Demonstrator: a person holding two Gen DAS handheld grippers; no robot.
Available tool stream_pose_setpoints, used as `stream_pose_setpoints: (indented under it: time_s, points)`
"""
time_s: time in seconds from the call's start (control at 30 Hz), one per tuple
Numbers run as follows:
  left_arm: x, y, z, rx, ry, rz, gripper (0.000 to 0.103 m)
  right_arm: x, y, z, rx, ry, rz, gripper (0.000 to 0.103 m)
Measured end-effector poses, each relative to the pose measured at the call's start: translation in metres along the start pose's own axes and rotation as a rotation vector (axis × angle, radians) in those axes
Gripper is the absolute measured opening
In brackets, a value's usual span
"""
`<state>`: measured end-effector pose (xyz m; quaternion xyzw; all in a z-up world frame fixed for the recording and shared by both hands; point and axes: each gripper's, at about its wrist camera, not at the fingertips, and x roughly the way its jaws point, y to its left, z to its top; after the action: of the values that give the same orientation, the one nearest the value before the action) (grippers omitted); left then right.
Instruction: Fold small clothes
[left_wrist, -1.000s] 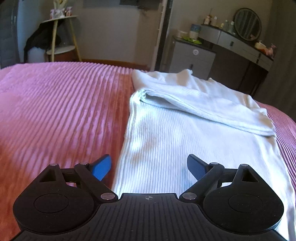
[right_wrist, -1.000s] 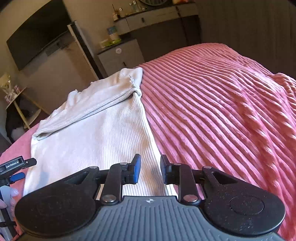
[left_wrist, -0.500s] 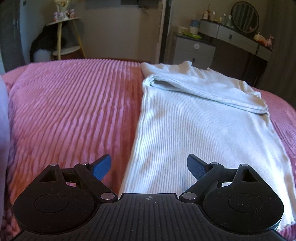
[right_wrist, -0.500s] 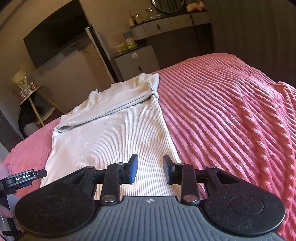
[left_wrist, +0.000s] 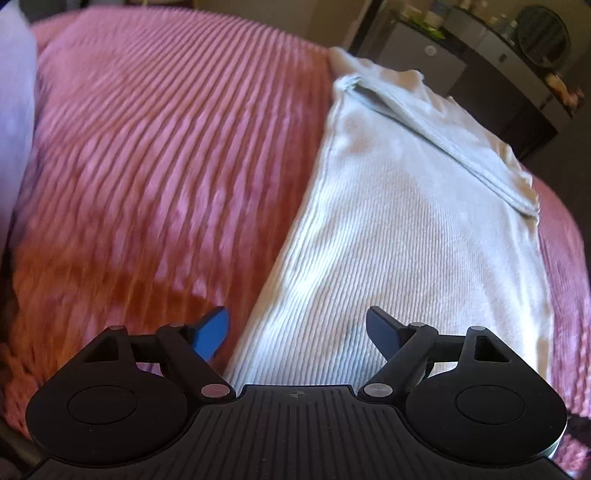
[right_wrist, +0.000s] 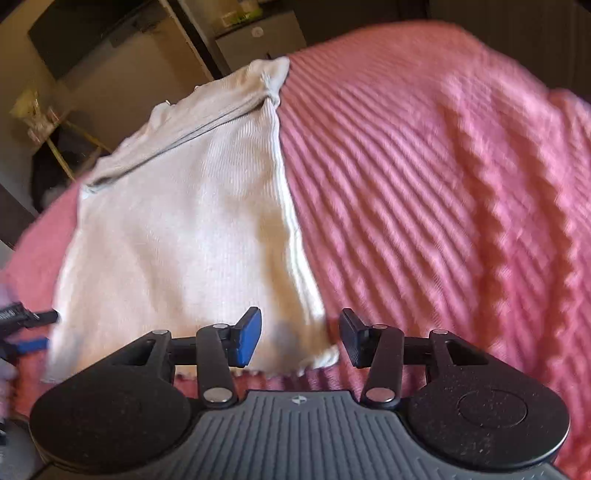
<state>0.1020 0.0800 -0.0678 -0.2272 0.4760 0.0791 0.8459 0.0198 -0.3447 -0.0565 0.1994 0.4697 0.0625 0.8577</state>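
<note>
Left gripper (left_wrist: 295, 330): jaws standing wide and closing at this moment, nothing pinched. Its blue-padded fingers (left_wrist: 212, 332) are hovering astride the near left edge of the white ribbed garment (left_wrist: 399, 229); one finger is sitting over the bedspread, the other over the cloth. Whether the tips are touching fabric cannot be told.

Right gripper (right_wrist: 298, 338): jaws standing about half apart and opening. The near right corner of the garment (right_wrist: 177, 236) is lying in the gap, but the pads are not pressing on it. The hem is showing just below the fingers, slightly scalloped.

Garment: lying flat on the pink ribbed bedspread (left_wrist: 155, 155), long axis running away from both cameras. At the far end a sleeve is lying folded across the body, making a diagonal band. Both views are motion-blurred.

In the right wrist view the left gripper (right_wrist: 26, 328) is showing at the left margin, beside the garment's near left corner.

Outward: the bedspread (right_wrist: 443, 166) is covering the whole bed. Beyond it a dark dresser with a round mirror (left_wrist: 543, 33) is standing against the wall, with a pale cabinet (right_wrist: 258, 40) near it.
</note>
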Motion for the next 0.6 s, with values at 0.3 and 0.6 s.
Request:
stream_pose_setpoints:
  time_s: [0.3, 0.6]
  points:
    - [-0.004, 0.008, -0.001, 0.001, 0.090, -0.008, 0.071, 0.013, -0.015, 0.007, 0.053, 0.050, 0.072, 0.045]
    - [0.002, 0.008, -0.006, 0.052, 0.184, -0.013, 0.052, 0.015, -0.023, 0.007, 0.070, 0.064, 0.098, 0.014]
